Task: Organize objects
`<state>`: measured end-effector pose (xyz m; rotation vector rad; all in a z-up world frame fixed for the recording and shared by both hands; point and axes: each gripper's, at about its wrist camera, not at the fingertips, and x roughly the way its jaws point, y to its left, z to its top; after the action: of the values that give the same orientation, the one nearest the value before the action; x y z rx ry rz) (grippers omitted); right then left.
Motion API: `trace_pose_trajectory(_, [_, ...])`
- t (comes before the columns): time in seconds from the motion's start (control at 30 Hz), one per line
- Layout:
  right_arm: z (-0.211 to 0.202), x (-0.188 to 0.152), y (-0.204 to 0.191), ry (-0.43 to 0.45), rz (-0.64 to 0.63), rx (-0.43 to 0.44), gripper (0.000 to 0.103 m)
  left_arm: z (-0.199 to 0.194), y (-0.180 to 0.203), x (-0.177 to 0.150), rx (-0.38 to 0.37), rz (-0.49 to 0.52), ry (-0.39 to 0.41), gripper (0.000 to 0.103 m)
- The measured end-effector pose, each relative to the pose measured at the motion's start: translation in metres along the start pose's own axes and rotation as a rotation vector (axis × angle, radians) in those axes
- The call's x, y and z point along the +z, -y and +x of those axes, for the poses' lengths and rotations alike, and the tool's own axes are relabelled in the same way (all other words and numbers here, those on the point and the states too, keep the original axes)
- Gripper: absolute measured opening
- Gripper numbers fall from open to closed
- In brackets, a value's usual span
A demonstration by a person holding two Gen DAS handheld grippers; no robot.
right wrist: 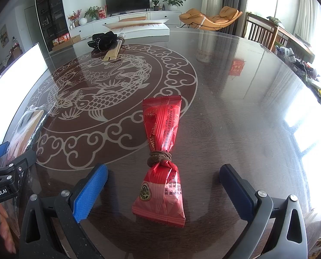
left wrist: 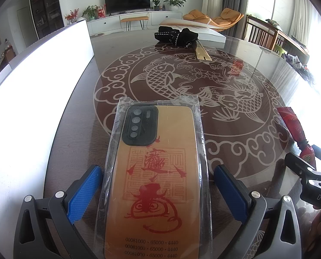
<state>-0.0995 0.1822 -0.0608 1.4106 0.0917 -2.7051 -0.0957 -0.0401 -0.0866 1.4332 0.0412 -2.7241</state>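
Phone case (left wrist: 158, 172), wrapped in clear plastic and printed with red characters on an orange-tan back, lies flat on the glass-topped table (left wrist: 236, 151) between the two blue-padded fingers of the left gripper (left wrist: 158, 185). The jaws stand spread, with a gap on each side of the wrapping. Red snack packet (right wrist: 162, 159), cinched at its waist by a brown band (right wrist: 159, 157), lies on the same table between the fingers of the right gripper (right wrist: 163, 187), whose jaws are likewise wide apart and clear of the packet. In the left wrist view the packet appears at the right edge, beside the black frame of the right gripper. At the far side of the table rest a black cloth item (right wrist: 104, 40), a tan slat-like object (right wrist: 113, 52) touching it, and a white box (right wrist: 138, 28).
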Motion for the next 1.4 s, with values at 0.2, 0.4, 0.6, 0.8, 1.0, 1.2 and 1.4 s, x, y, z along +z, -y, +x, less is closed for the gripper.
trace_pose_trajectory(0.2, [0.000,0.000,0.000,0.000,0.000,0.000,0.103,0.000,0.000,0.000,0.000,0.000,0.000,0.103])
trace_pose_trajectory(0.4, [0.000,0.000,0.000,0.000,0.000,0.000,0.103,0.000,0.000,0.000,0.000,0.000,0.000,0.103])
trace_pose_trajectory(0.6, [-0.001,-0.001,0.000,0.000,0.000,0.001,0.103,0.000,-0.001,0.001,-0.005,0.004,-0.006,0.103])
trace_pose_trajectory(0.8, [0.000,0.001,0.000,-0.019,-0.019,0.016,0.103,0.001,-0.005,0.007,-0.059,0.094,-0.135,0.103])
trace_pose_trajectory(1.0, [0.011,0.033,0.027,-0.229,0.039,0.195,0.103,-0.001,-0.011,0.003,-0.056,0.088,-0.114,0.103])
trace_pose_trajectory(1.2, [0.020,0.050,0.008,-0.295,-0.007,0.175,0.084,-0.009,-0.008,-0.005,-0.067,0.115,-0.021,0.082])
trace_pose_trajectory(1.4, [-0.008,0.041,0.009,-0.246,-0.008,0.122,0.019,-0.031,-0.012,-0.010,-0.135,0.072,0.034,0.075])
